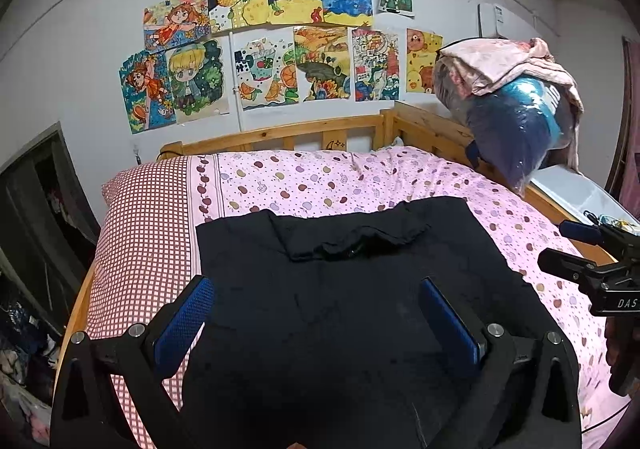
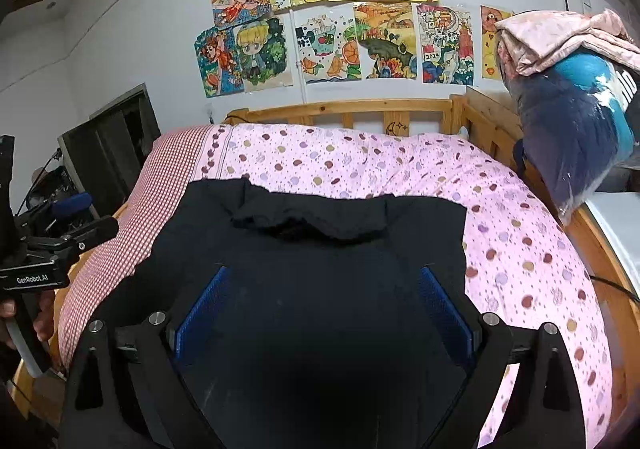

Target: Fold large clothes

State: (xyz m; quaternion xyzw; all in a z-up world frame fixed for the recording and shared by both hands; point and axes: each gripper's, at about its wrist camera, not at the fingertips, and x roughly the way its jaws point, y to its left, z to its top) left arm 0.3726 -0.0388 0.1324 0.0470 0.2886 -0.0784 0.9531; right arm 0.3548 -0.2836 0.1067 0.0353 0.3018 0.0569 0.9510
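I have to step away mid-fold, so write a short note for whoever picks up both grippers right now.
Left gripper: open, holding nothing, above the black garment.
Right gripper: open, holding nothing, above the same garment.
The garment lies on the pink apple-print quilt on the wooden bed. Both side edges look straight, as if already folded in; a bunched piece of black cloth lies across the far end.
Left to do: probably smooth that bunched piece, then fold the garment end to end.
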